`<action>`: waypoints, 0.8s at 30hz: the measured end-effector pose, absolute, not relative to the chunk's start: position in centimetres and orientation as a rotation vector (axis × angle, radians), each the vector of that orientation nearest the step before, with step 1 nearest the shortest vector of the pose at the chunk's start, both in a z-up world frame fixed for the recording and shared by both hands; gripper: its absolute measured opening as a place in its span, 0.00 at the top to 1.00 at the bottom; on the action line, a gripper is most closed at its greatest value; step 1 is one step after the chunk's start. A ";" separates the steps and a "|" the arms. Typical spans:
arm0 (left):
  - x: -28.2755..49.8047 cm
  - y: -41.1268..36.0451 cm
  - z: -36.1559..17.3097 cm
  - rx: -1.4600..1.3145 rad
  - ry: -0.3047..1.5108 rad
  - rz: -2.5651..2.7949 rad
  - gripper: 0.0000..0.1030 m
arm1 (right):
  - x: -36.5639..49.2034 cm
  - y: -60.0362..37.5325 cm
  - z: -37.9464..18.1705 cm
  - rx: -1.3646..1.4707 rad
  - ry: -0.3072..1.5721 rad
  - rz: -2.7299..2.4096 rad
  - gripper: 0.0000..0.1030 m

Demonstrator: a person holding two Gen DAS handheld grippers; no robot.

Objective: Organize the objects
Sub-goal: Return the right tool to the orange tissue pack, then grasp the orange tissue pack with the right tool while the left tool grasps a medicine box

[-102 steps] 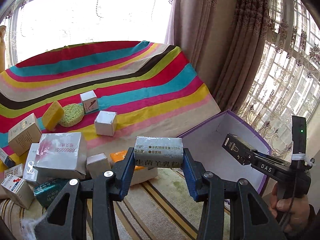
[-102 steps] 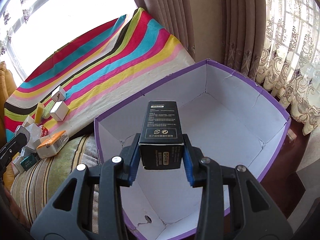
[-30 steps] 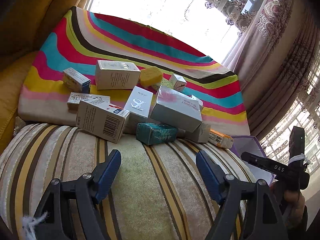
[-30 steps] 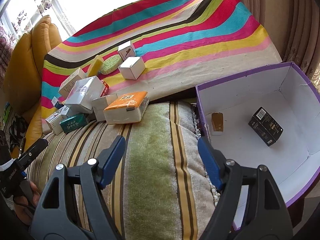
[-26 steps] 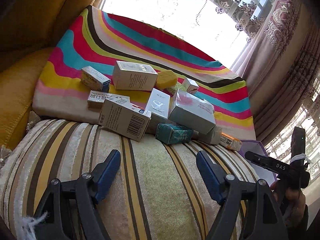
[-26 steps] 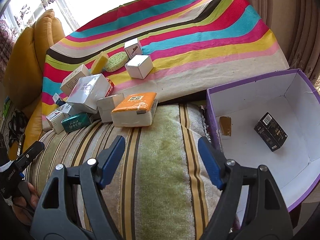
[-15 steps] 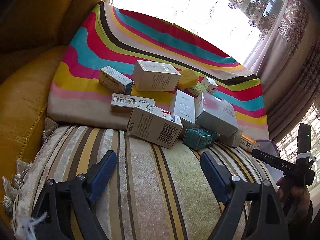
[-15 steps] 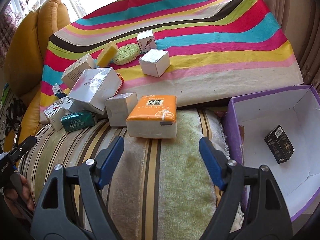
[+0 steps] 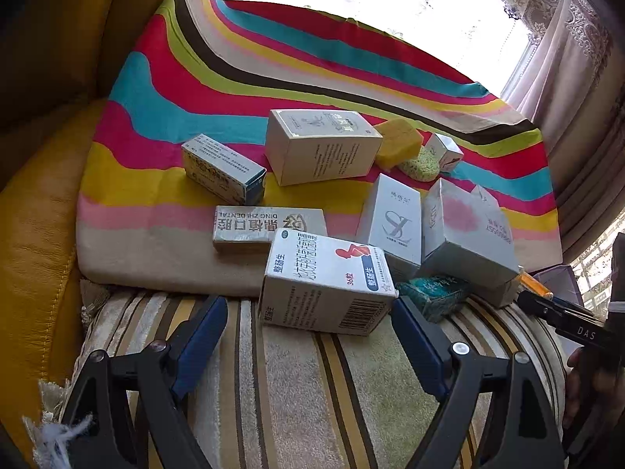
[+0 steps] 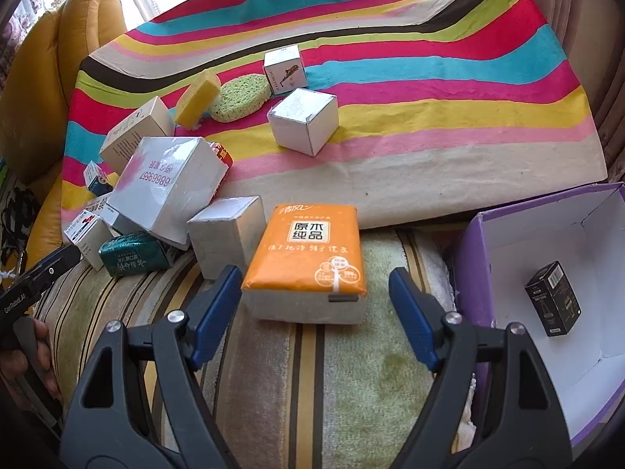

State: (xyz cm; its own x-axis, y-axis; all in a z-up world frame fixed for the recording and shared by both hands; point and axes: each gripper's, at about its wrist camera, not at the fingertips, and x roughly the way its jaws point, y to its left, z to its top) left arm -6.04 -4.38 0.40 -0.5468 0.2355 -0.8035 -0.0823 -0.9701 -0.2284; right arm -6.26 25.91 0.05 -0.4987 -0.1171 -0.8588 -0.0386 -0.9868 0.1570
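Behind the large white box [image 10: 166, 187], a red pack [image 10: 222, 155] mostly hidden

Two wrist views, angled down, near, sharing box pile [image 9: 390, 234]

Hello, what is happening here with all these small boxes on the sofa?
A person is sorting a pile of small boxes into a purple box, holding a hand-held gripper in each hand. Both are open and hold nothing. The left hand-held gripper, whose jaws have just been opening, faces a white medicine box with a barcode. The right hand-held gripper faces an orange tissue pack. One black box already lies inside the purple box.
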 end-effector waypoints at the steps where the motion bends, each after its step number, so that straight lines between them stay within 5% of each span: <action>1: -6.3 -4.3 0.3 -1.397 -0.234 2.604 0.16 | -6.5 26.0 0.0 1.550 -0.247 -2.671 0.22; 24: -8.4 -2.6 -0.3 -1.579 -0.260 2.755 0.11 | -6.8 27.3 0.1 1.516 -0.365 -2.697 0.21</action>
